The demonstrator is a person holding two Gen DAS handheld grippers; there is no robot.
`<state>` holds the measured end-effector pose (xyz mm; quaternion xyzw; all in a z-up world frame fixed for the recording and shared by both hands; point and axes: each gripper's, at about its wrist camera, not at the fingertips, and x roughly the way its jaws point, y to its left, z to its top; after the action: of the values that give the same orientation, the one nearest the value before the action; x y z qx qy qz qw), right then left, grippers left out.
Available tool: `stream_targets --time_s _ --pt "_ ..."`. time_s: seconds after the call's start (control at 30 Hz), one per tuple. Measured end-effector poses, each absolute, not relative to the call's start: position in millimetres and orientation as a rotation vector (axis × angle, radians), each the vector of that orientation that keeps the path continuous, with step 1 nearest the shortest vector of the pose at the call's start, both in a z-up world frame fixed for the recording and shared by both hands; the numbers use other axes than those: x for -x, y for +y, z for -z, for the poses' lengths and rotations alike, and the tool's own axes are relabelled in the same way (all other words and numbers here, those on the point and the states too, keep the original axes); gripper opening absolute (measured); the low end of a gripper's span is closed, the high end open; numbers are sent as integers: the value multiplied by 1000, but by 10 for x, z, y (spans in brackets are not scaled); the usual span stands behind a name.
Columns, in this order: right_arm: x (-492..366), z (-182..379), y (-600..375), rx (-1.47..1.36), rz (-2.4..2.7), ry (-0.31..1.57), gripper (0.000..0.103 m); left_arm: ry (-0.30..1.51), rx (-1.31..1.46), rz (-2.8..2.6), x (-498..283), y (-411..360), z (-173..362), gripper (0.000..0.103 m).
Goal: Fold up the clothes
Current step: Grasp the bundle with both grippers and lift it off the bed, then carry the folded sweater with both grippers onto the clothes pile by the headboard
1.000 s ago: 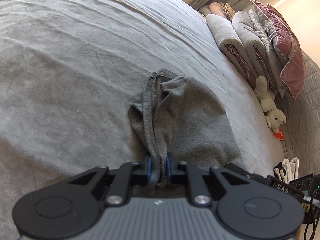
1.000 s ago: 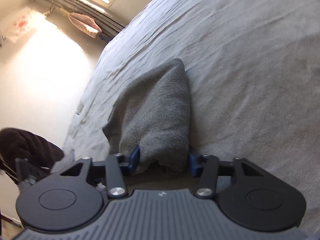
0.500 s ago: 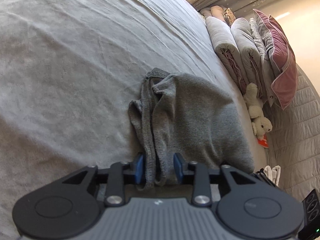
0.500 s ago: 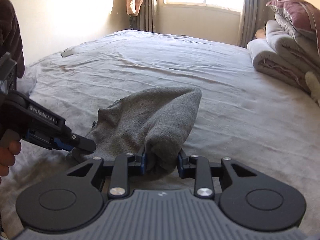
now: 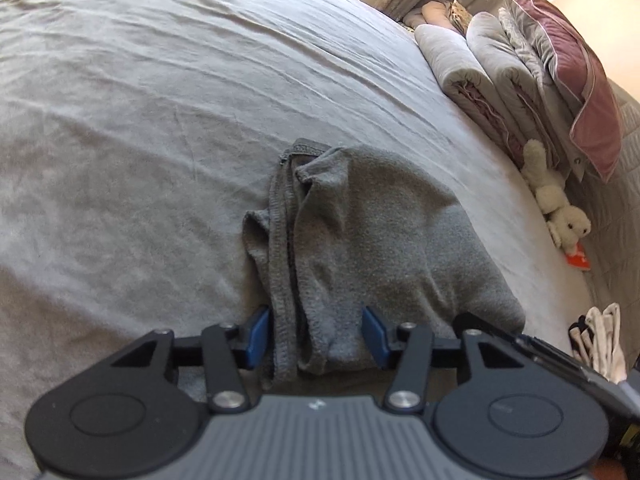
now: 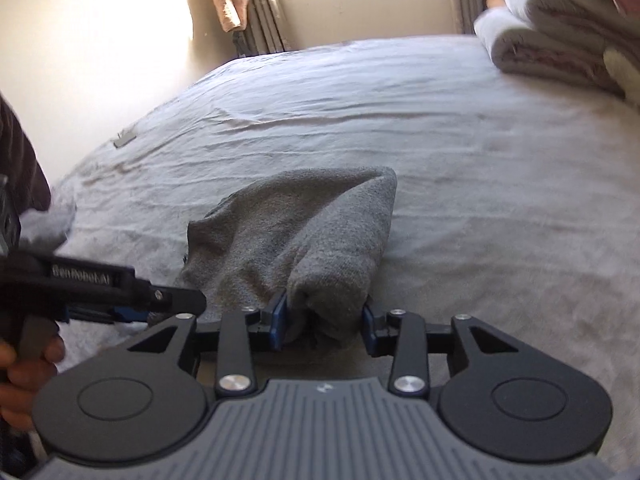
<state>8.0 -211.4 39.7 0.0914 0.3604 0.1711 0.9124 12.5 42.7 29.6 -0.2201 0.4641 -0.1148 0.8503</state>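
Note:
A grey knit garment (image 5: 380, 240) lies folded into a thick bundle on the bed sheet (image 5: 160, 120). My left gripper (image 5: 316, 336) is at its near hemmed edge. Its jaws are opening, and the doubled hem lies loose between the blue pads (image 5: 256, 336). In the right wrist view the garment (image 6: 304, 224) rises as a rounded fold. My right gripper (image 6: 325, 322) is at that fold's near end, its jaws opening too, with the fold filling the gap between them. The left gripper (image 6: 176, 300) reaches in from the left there, held by a hand (image 6: 24, 376).
Rolled grey blankets (image 5: 480, 68) and a pink pillow (image 5: 572, 80) are stacked along the bed's far right side, with a cream plush toy (image 5: 556, 208) below them. A white cloth item (image 5: 600, 340) hangs past the bed's right edge. A window and curtains (image 6: 256, 8) stand beyond the bed.
The left jaws went from shut on the hem to wide apart. The right gripper rolled upright and rose slightly; its jaws pinched the fold, then widened again.

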Motion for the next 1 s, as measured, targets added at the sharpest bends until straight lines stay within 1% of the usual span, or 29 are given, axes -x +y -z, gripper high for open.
stream_targets --time_s 0.03,0.07,0.1,0.13,0.17,0.2,0.27,0.37,0.5,0.6,0.73,0.83,1.0 --pt "-112 -371 -2171 -249 -355 760 44 975 477 239 -128 433 -280 51" --pt "-147 -338 -2234 -315 -355 781 46 973 485 238 -134 435 -267 46" --pt "-186 -289 -2301 -384 -351 806 47 973 480 243 -147 424 -261 26" --pt "-217 -240 -2351 -438 -347 827 49 976 479 250 -159 422 -248 18" --pt "-231 -210 -2374 -467 -342 837 50 978 489 255 -171 426 -241 16" --pt "-226 -209 -2365 -468 -338 836 49 976 495 259 -176 431 -249 14" --pt "-208 -229 -2324 -448 -330 826 43 969 508 268 -183 441 -268 13" --pt "-94 -421 -2070 -227 -323 733 37 923 520 293 -158 427 -352 13" --pt "28 -594 -1824 -12 -312 627 34 858 528 335 -124 361 -485 12" --pt "89 -712 -1791 80 -297 559 33 810 547 359 -114 282 -558 12" --pt "143 -888 -2051 87 -276 496 31 739 557 405 -150 83 -704 12" --pt "166 -1011 -2368 48 -264 459 30 694 520 455 -197 -238 -875 12" --pt "136 -1299 -3134 -92 -202 402 30 669 471 558 -350 -1038 -1190 12"
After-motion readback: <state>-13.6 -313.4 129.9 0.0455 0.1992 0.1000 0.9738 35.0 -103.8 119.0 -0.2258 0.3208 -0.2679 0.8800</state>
